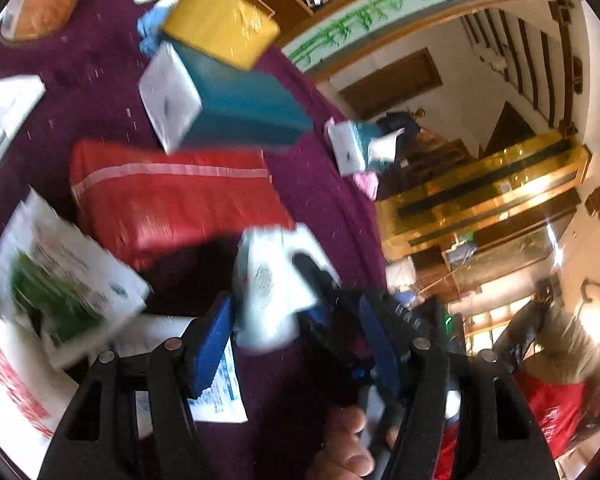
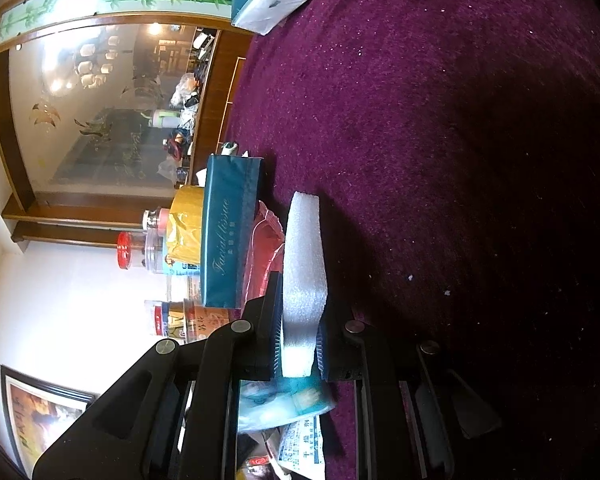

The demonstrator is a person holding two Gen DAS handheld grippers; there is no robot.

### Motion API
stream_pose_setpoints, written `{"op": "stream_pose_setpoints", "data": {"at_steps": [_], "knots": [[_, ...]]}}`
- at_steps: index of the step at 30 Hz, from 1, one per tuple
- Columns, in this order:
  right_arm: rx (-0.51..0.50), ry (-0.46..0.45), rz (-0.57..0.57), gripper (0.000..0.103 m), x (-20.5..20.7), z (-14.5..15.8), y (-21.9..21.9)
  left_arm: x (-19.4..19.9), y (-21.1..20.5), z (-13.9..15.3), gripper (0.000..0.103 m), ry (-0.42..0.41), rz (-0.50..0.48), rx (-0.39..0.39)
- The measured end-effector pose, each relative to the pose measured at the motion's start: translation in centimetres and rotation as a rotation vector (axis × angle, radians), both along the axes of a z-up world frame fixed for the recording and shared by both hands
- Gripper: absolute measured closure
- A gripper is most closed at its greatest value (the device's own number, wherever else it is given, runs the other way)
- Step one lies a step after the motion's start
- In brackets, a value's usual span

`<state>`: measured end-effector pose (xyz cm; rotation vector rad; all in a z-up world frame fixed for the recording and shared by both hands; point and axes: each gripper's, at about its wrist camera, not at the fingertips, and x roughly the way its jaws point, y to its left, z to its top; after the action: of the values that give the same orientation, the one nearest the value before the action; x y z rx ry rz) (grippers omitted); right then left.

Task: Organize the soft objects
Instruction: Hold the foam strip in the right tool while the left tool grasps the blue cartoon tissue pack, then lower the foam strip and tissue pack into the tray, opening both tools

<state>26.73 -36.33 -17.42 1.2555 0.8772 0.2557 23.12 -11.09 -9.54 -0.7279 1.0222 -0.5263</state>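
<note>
In the right wrist view my right gripper is shut on a white foam sheet, which stands on edge over the purple tablecloth. The left wrist view is blurred. There a white and teal packet sits between the blue pads of my left gripper, whose jaws stand wide around it, and something black shows beside the packet. The same packet appears smeared under my right gripper. A thumb shows at the bottom.
A red pack, a teal tissue pack and a yellow pack lie stacked ahead. A white and green bag lies at the left, a small tissue pack at the table's edge. Clear jars stand behind the stack.
</note>
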Motion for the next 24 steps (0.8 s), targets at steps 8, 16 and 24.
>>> {"op": "stream_pose_setpoints", "data": {"at_steps": [8, 16, 24], "knots": [[-0.019, -0.006, 0.002, 0.091, 0.2, 0.2, 0.3, 2.2, -0.8, -1.9, 0.040, 0.053, 0.032, 0.098], [-0.045, -0.008, -0.003, 0.091, 0.1, 0.3, 0.6, 1.0, -1.0, -1.9, 0.091, 0.000, -0.018, 0.187], [0.077, -0.005, -0.001, 0.089, -0.3, -0.4, 0.4, -0.3, -0.2, 1.4, 0.093, -0.101, -0.015, 0.202]]}}
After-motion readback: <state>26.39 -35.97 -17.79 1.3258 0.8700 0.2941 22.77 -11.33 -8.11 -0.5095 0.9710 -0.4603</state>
